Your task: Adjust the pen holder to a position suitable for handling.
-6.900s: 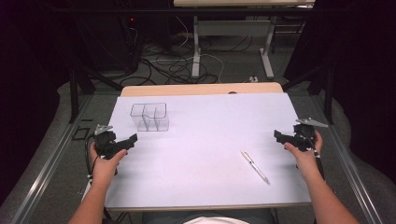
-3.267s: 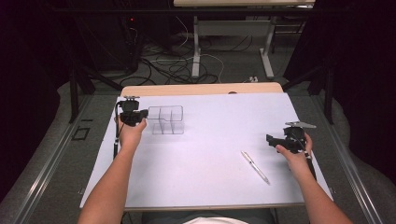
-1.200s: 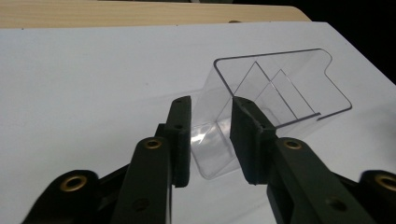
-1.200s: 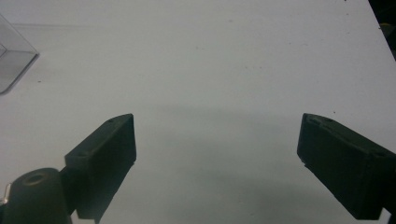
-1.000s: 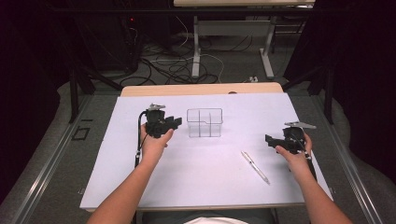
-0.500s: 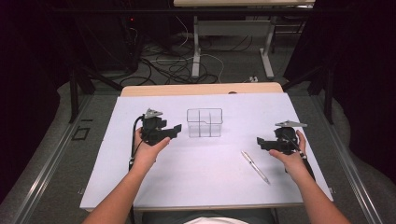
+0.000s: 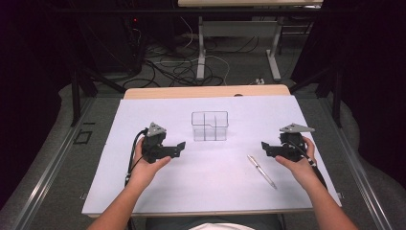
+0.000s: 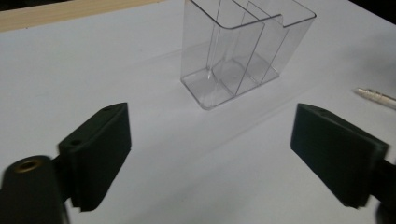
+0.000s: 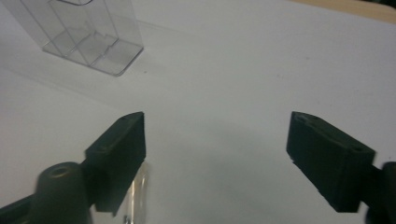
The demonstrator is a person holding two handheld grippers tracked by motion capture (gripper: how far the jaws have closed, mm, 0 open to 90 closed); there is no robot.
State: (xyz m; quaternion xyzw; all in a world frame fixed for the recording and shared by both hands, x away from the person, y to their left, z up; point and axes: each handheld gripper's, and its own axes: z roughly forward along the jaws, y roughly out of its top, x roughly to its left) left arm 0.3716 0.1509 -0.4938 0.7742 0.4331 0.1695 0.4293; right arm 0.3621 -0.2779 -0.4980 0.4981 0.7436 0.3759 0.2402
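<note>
A clear plastic organiser (image 7: 209, 126) with several compartments stands upright and empty on the white sheet (image 7: 210, 191), near the middle. In the left gripper view the organiser (image 8: 243, 46) rises ahead of the open, empty left gripper (image 8: 210, 161); that left gripper (image 7: 178, 146) rests to the organiser's left, apart from it. A silver pen (image 7: 261, 170) lies on the sheet toward the front right, its tip (image 8: 377, 97) showing at the right edge. My right gripper (image 7: 265, 145) hovers open just right of the pen; the pen's barrel (image 9: 138, 196) shows beside its left jaw, ungripped. The organiser (image 9: 79, 32) stands farther off.
The white sheet covers a wooden table whose far edge (image 7: 206, 91) shows behind it. Beyond the table lie cables (image 7: 182, 67) and desk legs (image 7: 201, 48) on the floor. Metal rails (image 7: 43, 177) run along both sides.
The left gripper has drawn back toward the person and away from the organiser, which it had moved to the middle earlier. The right gripper has shifted left toward the pen.
</note>
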